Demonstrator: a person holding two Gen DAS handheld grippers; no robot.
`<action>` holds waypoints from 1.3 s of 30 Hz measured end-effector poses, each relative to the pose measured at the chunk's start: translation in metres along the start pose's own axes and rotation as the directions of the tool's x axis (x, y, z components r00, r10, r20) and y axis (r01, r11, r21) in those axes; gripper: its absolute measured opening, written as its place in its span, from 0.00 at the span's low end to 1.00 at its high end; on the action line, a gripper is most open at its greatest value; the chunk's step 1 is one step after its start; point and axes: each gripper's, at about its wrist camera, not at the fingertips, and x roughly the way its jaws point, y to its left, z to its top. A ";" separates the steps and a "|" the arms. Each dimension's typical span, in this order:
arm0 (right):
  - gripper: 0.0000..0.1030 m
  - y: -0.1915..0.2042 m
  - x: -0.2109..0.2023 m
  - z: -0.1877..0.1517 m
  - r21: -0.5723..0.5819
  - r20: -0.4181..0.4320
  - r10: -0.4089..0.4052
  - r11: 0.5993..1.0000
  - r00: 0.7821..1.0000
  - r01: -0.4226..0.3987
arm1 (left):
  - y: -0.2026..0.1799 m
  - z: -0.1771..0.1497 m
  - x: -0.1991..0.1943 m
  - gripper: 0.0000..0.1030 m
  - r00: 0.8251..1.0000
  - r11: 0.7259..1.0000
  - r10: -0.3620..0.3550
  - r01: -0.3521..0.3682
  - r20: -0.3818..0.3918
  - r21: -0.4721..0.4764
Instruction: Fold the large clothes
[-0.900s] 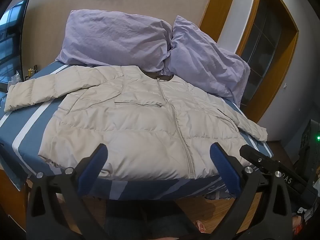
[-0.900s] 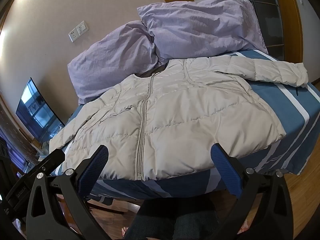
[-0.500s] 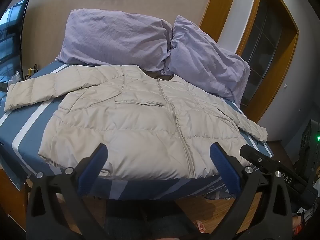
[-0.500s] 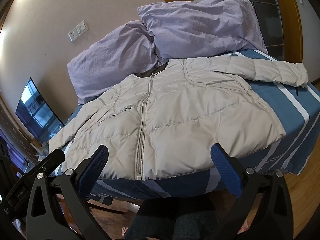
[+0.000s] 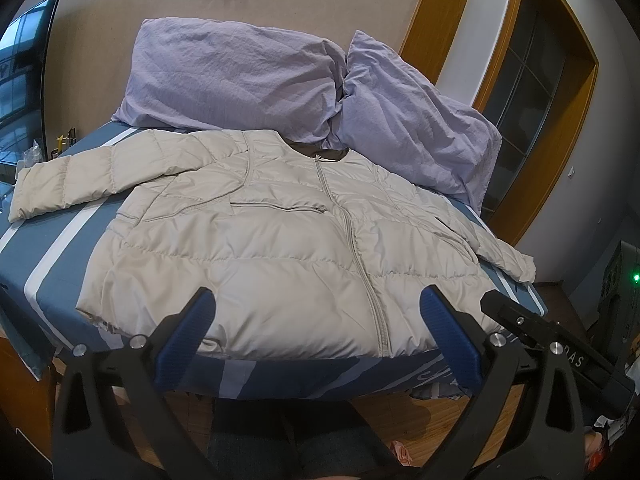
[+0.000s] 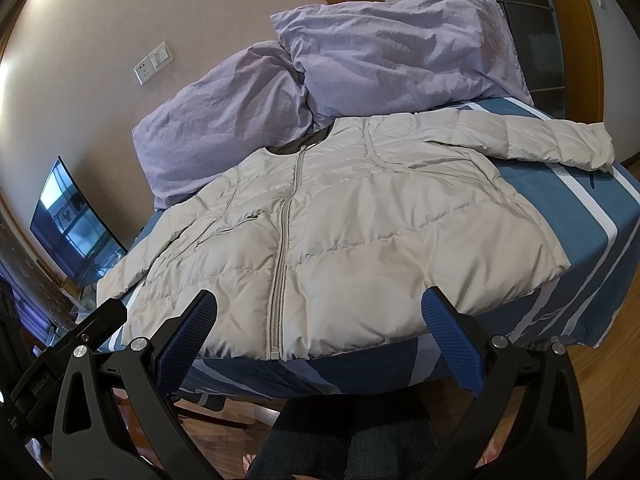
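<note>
A cream puffer jacket [image 5: 272,248] lies flat, zipped and face up on a blue striped bed [image 5: 52,240], with its collar toward the pillows and both sleeves spread out. It also shows in the right wrist view [image 6: 352,248]. My left gripper [image 5: 318,316] is open and empty, held just short of the jacket's hem at the bed's near edge. My right gripper [image 6: 318,316] is open and empty, also before the hem. The right gripper's body [image 5: 552,344] shows at the lower right of the left wrist view.
Two lilac pillows [image 5: 240,76] lean on the wall behind the jacket. A dark screen [image 6: 76,232] stands left of the bed. A wooden door frame [image 5: 500,92] is at the right. The person's legs [image 6: 360,440] and wooden floor are below the bed edge.
</note>
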 end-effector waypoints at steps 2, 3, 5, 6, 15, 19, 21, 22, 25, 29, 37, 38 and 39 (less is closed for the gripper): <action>0.99 0.000 0.000 0.000 0.000 0.000 0.000 1.000 1.000 0.000 | 0.000 0.000 0.000 0.98 1.000 1.000 0.000 0.000 0.000 0.000; 0.99 -0.001 0.000 0.000 0.000 0.000 0.000 1.000 1.000 0.000 | 0.000 0.000 0.000 0.98 1.000 1.000 0.000 0.000 0.000 0.000; 0.99 -0.001 0.000 0.000 0.001 0.000 0.000 1.000 1.000 0.000 | 0.000 0.000 0.000 0.98 1.000 1.000 0.000 0.000 0.000 -0.001; 0.99 -0.001 0.000 0.000 0.000 0.001 0.000 1.000 1.000 0.000 | 0.000 0.000 0.000 0.98 1.000 1.000 0.000 0.000 -0.001 -0.001; 0.99 -0.001 -0.001 0.000 0.001 0.000 0.001 1.000 1.000 -0.001 | 0.000 0.000 0.000 0.98 1.000 1.000 0.000 0.000 0.000 -0.001; 0.99 -0.002 -0.001 0.000 0.002 -0.001 0.001 1.000 1.000 -0.001 | 0.000 0.000 0.000 0.98 1.000 1.000 0.000 0.000 -0.001 0.000; 0.99 -0.002 -0.001 0.000 0.002 0.000 0.001 1.000 1.000 -0.001 | 0.000 0.000 0.000 0.98 1.000 1.000 0.000 0.000 -0.001 -0.001; 0.99 -0.002 -0.001 0.000 0.002 0.000 0.001 1.000 1.000 -0.001 | 0.000 0.000 0.000 0.98 1.000 1.000 0.000 0.000 -0.001 -0.001; 0.99 -0.002 -0.001 0.000 0.002 0.000 0.001 1.000 1.000 -0.001 | 0.000 0.000 0.000 0.98 1.000 1.000 0.000 0.000 -0.001 -0.001; 0.99 -0.002 -0.001 0.000 0.003 0.000 0.002 1.000 1.000 -0.002 | 0.000 0.000 0.000 0.98 1.000 1.000 0.000 0.000 -0.002 -0.001; 0.99 -0.003 -0.001 0.000 0.004 -0.001 0.002 1.000 1.000 -0.002 | 0.000 0.000 0.000 0.98 1.000 1.000 0.000 0.000 -0.002 -0.001; 0.99 -0.003 -0.001 0.000 0.003 -0.001 0.002 1.000 1.000 -0.002 | 0.000 0.000 0.000 0.98 1.000 1.000 0.000 0.000 -0.002 -0.001; 0.99 -0.003 -0.001 0.000 0.003 0.000 0.002 1.000 1.000 -0.002 | 0.000 0.000 0.000 0.98 1.000 1.000 0.001 -0.001 -0.002 -0.001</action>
